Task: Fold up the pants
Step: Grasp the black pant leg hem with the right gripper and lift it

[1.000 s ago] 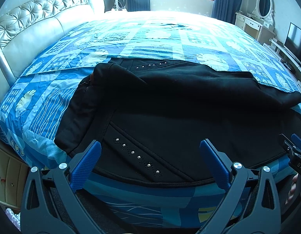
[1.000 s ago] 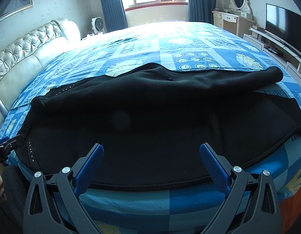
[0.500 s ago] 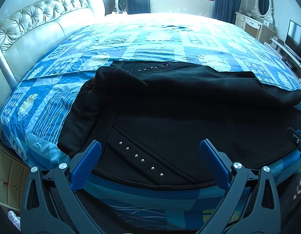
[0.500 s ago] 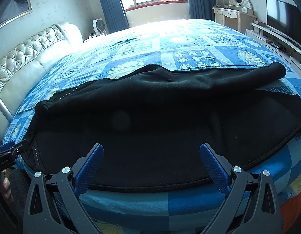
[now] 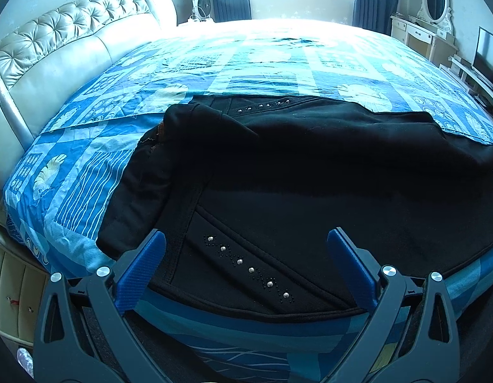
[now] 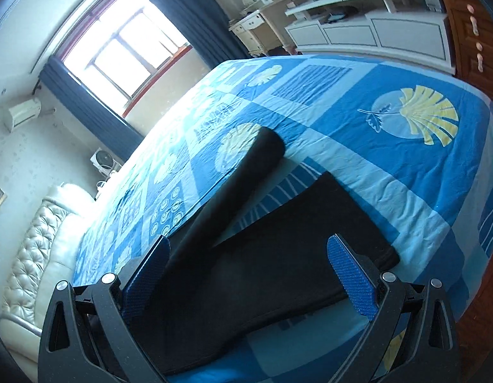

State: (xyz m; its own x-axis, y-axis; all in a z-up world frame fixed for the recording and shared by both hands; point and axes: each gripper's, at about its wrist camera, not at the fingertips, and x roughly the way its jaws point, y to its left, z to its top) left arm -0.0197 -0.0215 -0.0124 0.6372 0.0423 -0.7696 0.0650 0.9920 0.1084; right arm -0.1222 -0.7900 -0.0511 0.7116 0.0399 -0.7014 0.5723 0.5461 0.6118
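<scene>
Pants [image 5: 310, 191], black with small studs near the pockets, lie spread along the near edge of the blue patterned bedspread [image 5: 278, 60], one leg lapped loosely over the other. I see my left gripper [image 5: 246, 249] gaping wide above the waistband, holding nothing. My right gripper [image 6: 248, 257], tilted sideways, spreads equally wide over the leg ends, also empty.

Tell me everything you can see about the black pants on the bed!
The black pants look soft and fleecy. They lie spread sideways along the near edge of the blue patterned bedspread, waistband toward the headboard. One leg is rumpled, lying over the other, and their ends split apart. Rows of shiny studs decorate the front. Both grippers are open, not touching them.
</scene>
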